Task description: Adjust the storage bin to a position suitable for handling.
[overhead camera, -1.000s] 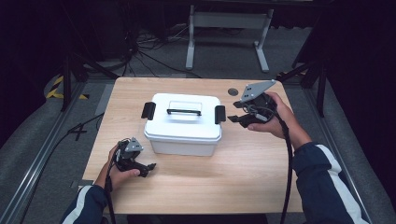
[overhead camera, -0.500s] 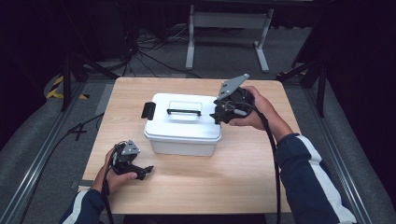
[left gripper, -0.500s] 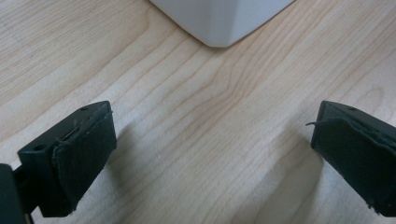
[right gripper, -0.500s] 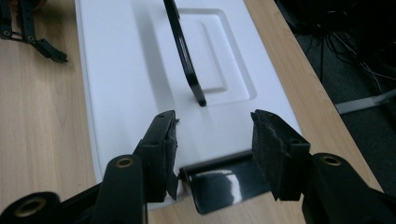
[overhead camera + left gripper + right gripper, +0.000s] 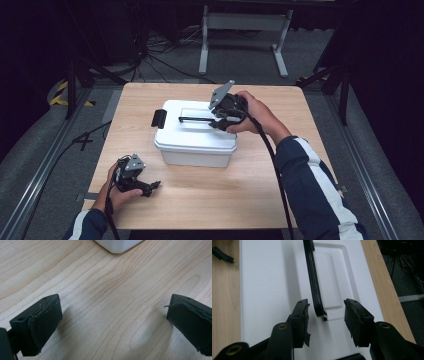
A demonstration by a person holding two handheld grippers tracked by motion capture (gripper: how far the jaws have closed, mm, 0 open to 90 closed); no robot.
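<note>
A white lidded box [image 5: 195, 145] stands mid-table with a black carry handle [image 5: 195, 119] lying along its lid. My right gripper [image 5: 217, 123] hovers over the handle's right end. In the right gripper view the handle [image 5: 312, 275] runs away from me and its near end sits between my right gripper's [image 5: 325, 320] jaws. Those jaws have just been closing, but a gap remains on both sides. My left gripper [image 5: 150, 188] rests on the table near the front left corner. Its jaws [image 5: 112, 317] stand wide apart over bare wood.
A black latch [image 5: 159, 118] sits on the box's left end. The wooden table [image 5: 260, 200] has free room in front of the box and to its right. A corner of the box [image 5: 117, 245] lies just ahead of the left gripper. Dark floor with cables surrounds the table.
The right hand has swung left from beside the box's right end to over the lid, bringing its jaws around the handle's end. The left hand has stayed put.
</note>
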